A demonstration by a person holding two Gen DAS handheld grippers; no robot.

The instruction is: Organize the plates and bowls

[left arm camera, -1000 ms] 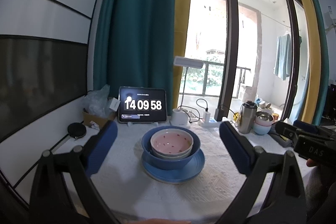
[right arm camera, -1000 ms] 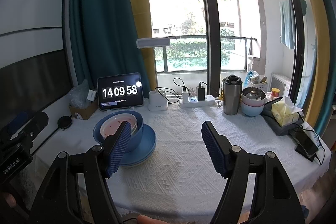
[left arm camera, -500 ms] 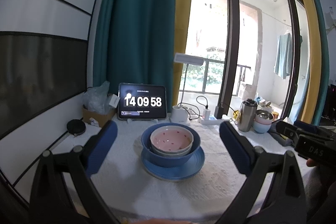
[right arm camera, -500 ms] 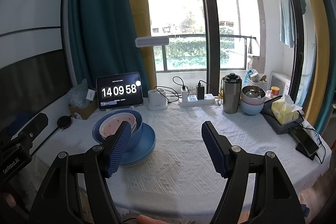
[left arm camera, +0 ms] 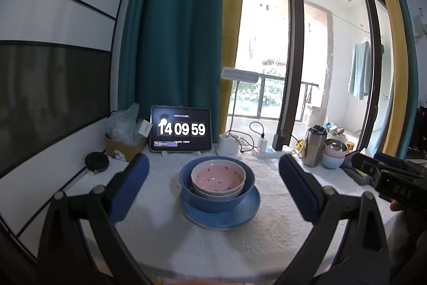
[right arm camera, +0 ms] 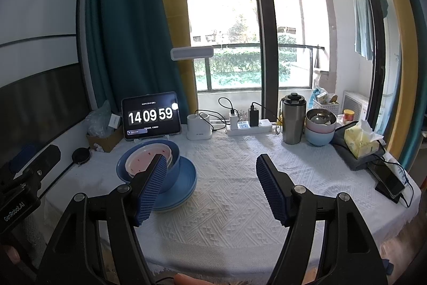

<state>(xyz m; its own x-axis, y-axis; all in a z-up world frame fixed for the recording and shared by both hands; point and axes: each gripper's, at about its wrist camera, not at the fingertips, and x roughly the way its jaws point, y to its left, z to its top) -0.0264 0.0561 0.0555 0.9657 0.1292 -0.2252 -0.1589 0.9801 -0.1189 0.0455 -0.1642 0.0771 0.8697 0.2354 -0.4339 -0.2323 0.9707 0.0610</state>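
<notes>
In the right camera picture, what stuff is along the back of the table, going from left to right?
Clock tablet → white lamp base → power strip → metal flask → stacked bowls → tissue pack.

A pink bowl (left arm camera: pixel 218 177) with red specks nests upright in a deep blue bowl (left arm camera: pixel 216 198). Both sit on stacked blue plates (left arm camera: pixel 220 215) just in front of the tablet (left arm camera: pixel 181 129).
</notes>
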